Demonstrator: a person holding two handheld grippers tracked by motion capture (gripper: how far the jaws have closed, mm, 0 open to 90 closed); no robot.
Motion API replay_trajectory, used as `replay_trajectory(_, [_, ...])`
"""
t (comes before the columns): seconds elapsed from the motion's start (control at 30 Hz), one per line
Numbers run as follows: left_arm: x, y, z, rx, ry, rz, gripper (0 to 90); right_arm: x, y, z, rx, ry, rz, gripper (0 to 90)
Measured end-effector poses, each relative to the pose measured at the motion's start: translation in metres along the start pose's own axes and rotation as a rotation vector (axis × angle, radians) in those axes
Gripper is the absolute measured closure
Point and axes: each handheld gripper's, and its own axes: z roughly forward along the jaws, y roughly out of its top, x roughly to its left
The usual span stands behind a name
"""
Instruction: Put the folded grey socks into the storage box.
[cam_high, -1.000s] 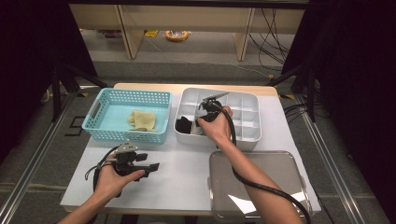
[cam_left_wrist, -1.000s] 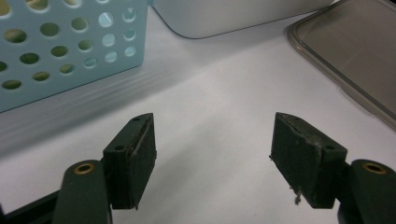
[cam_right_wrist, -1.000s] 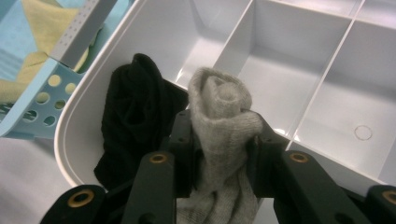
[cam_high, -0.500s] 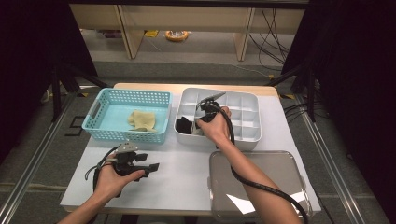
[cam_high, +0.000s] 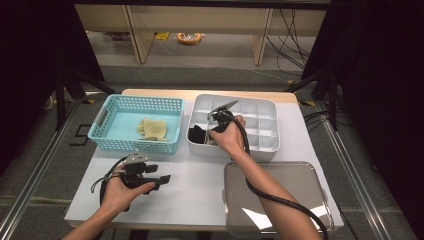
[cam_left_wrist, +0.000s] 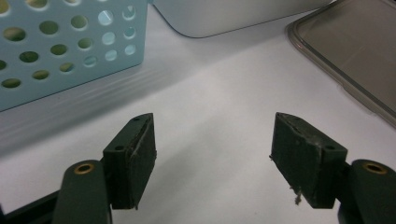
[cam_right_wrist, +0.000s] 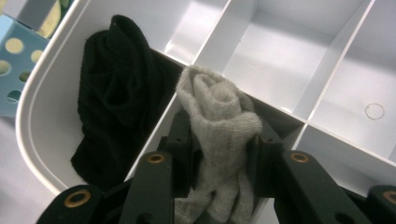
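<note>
Leftmost, the left gripper rests on the table with jaws spread, nothing between them, near the blue basket. Rightward, the right gripper pinches a grey sock in the white organizer, beside a black sock.

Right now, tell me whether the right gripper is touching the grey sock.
Touching. The right gripper view shows the right gripper with both jaws pressed against the rolled grey sock, over a compartment of the white organizer.
</note>
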Motion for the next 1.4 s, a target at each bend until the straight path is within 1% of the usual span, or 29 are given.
replay_trajectory(0.03, [0.0, 0.0, 0.0, 0.001, 0.0, 0.0, 30.3, 0.001, 0.0, 0.0, 0.003, 0.0, 0.011, 67.5])
replay_trajectory(0.07, [0.0, 0.0, 0.0, 0.001, 0.001, 0.001, 30.3, 0.001, 0.0, 0.0, 0.002, -0.008, 0.004, 67.5])
replay_trajectory(0.1, [0.0, 0.0, 0.0, 0.002, 0.001, 0.001, 30.3, -0.002, 0.001, 0.002, -0.015, -0.007, -0.036, 67.5])
replay_trajectory(0.17, [0.0, 0.0, 0.0, 0.004, -0.001, 0.001, 30.3, 0.0, 0.002, 0.002, 0.021, -0.017, -0.016, 67.4])
replay_trajectory(0.27, [0.0, 0.0, 0.0, 0.0, -0.001, 0.001, 30.2, -0.003, 0.002, 0.009, 0.039, -0.024, -0.062, 67.3])
replay_trajectory(0.3, [0.0, 0.0, 0.0, 0.001, -0.001, 0.0, 30.2, -0.001, 0.002, 0.009, 0.071, -0.03, -0.021, 67.2])
replay_trajectory(0.37, [0.0, 0.0, 0.0, 0.002, -0.001, 0.001, 30.2, -0.003, 0.001, 0.012, 0.051, -0.015, -0.037, 66.8])
replay_trajectory(0.4, [0.001, 0.0, 0.0, 0.005, -0.007, 0.001, 30.2, -0.001, 0.001, 0.012, 0.063, -0.023, -0.013, 66.5])
replay_trajectory(0.43, [0.001, 0.0, 0.0, 0.005, -0.005, 0.002, 30.2, -0.003, 0.001, 0.013, 0.046, -0.02, -0.04, 66.2])
replay_trajectory(0.5, [0.001, 0.0, 0.0, 0.01, -0.013, 0.003, 30.2, -0.002, 0.001, 0.014, 0.056, -0.024, -0.043, 65.0])
replay_trajectory(0.53, [0.0, 0.0, 0.0, 0.004, -0.006, 0.002, 30.2, -0.002, 0.001, 0.014, 0.056, -0.023, -0.054, 64.0])
replay_trajectory(0.57, [0.0, 0.0, 0.0, -0.001, 0.0, 0.001, 30.2, -0.001, 0.001, 0.013, 0.07, -0.037, -0.031, 61.9])
replay_trajectory(0.6, [0.0, 0.0, 0.0, 0.002, -0.002, 0.002, 30.2, 0.001, 0.002, 0.011, 0.078, -0.03, 0.001, 58.5])
replay_trajectory(0.63, [0.0, 0.0, 0.0, 0.0, -0.001, 0.001, 30.2, -0.001, 0.002, 0.012, 0.046, -0.011, -0.034, 58.0])
replay_trajectory(0.67, [0.0, 0.0, 0.0, 0.001, -0.001, 0.001, 30.2, -0.004, 0.002, 0.011, 0.044, -0.009, -0.069, 57.7])
replay_trajectory(0.7, [0.0, 0.0, 0.0, 0.002, -0.003, 0.002, 30.2, -0.002, 0.002, 0.009, 0.038, -0.007, -0.044, 57.3])
replay_trajectory(0.73, [0.001, 0.0, 0.0, 0.012, -0.01, 0.001, 30.2, 0.001, 0.001, 0.008, 0.047, -0.02, -0.01, 57.0])
replay_trajectory(0.77, [0.001, 0.0, 0.001, 0.009, -0.013, 0.001, 30.2, -0.001, 0.0, 0.008, 0.028, -0.009, -0.028, 56.6])
replay_trajectory(0.8, [0.001, 0.0, 0.001, 0.009, -0.013, 0.005, 30.2, -0.001, 0.0, 0.007, 0.034, -0.012, -0.024, 56.3])
replay_trajectory(0.83, [0.0, 0.0, 0.001, 0.002, -0.011, 0.002, 30.3, 0.0, 0.0, 0.006, 0.021, -0.001, -0.024, 55.6])
replay_trajectory(0.9, [0.0, 0.0, 0.0, 0.002, -0.005, 0.003, 30.3, 0.0, 0.0, 0.003, 0.014, -0.004, -0.012, 52.7])
replay_trajectory(0.93, [0.0, 0.0, 0.0, -0.002, 0.0, 0.003, 30.3, 0.002, 0.0, 0.001, 0.02, 0.001, 0.015, 50.9])
replay_trajectory(1.03, [0.001, 0.0, 0.0, 0.006, -0.009, 0.003, 30.3, 0.001, 0.002, -0.004, -0.02, -0.014, -0.029, 50.7])
replay_trajectory(1.1, [0.0, 0.0, 0.0, 0.002, -0.007, 0.004, 30.3, 0.002, 0.003, -0.008, -0.025, -0.012, 0.007, 50.7])
replay_trajectory(1.13, [0.0, 0.0, 0.0, 0.002, -0.01, 0.005, 30.3, 0.003, 0.003, -0.011, -0.018, -0.009, 0.031, 51.9])
replay_trajectory(1.17, [0.0, 0.0, 0.0, 0.005, -0.011, 0.005, 30.3, 0.003, 0.004, -0.013, -0.031, -0.016, 0.035, 55.4])
replay_trajectory(1.23, [0.0, 0.0, 0.0, 0.001, -0.006, 0.004, 30.3, 0.005, 0.004, -0.017, -0.041, -0.007, 0.047, 61.2])
replay_trajectory(1.33, [0.0, 0.0, 0.0, 0.0, -0.006, 0.004, 30.3, 0.004, 0.003, -0.017, -0.041, -0.009, 0.024, 69.9])
replay_trajectory(1.4, [0.0, 0.0, -0.001, 0.005, -0.012, 0.006, 30.3, 0.005, 0.004, -0.016, -0.034, -0.007, 0.034, 75.5])
